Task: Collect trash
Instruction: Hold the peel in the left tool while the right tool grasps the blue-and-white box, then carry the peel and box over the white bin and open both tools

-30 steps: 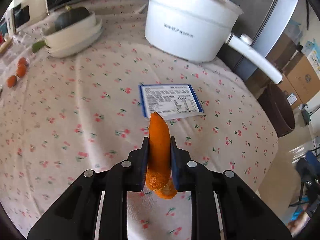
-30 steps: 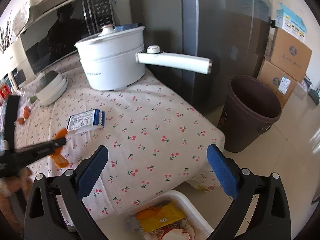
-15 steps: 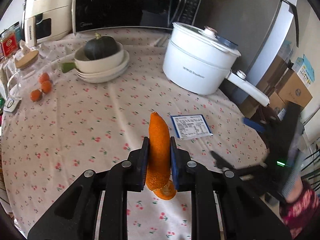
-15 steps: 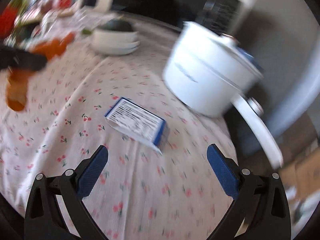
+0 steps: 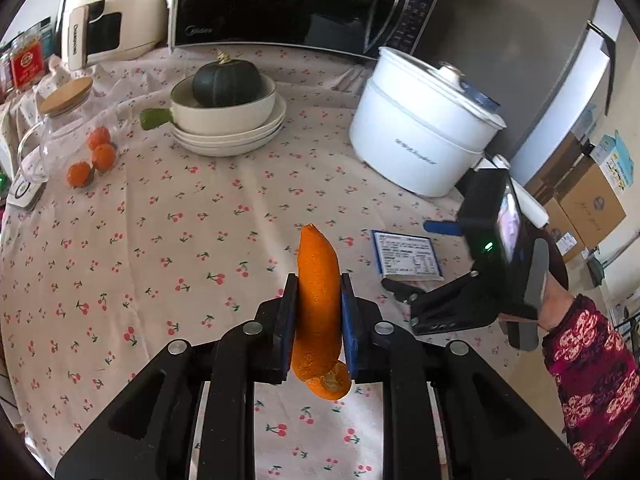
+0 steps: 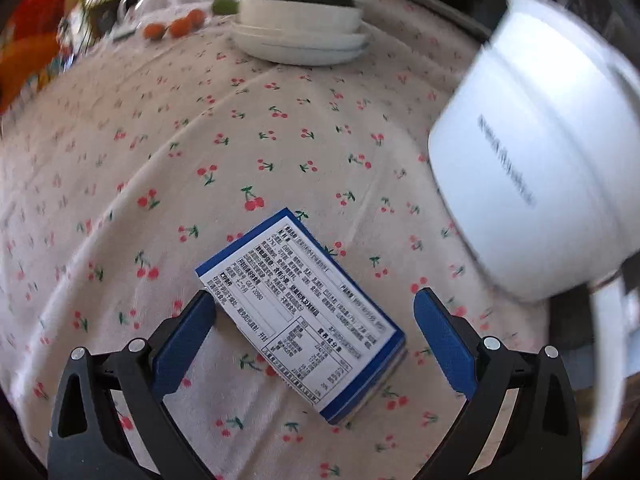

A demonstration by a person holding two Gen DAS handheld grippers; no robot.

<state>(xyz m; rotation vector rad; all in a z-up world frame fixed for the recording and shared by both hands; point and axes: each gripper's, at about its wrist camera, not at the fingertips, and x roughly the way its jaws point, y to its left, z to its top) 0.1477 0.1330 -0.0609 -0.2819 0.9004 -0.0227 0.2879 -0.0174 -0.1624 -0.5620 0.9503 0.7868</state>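
The left gripper [image 5: 319, 312] is pinching an orange peel [image 5: 319, 300]. The right gripper [image 6: 314, 336], fingers spread and just closing, is straddling the blue-edged carton [image 6: 302, 312] beside the white pot [image 6: 540, 184]; both pieces are awaiting binning.

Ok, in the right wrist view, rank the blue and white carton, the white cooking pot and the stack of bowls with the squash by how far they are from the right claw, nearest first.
1. Blue and white carton: lying flat on the tablecloth between the right claw's open pads.
2. White cooking pot: to the right, beyond the carton.
3. Stack of bowls with the squash: at the far top of the table.
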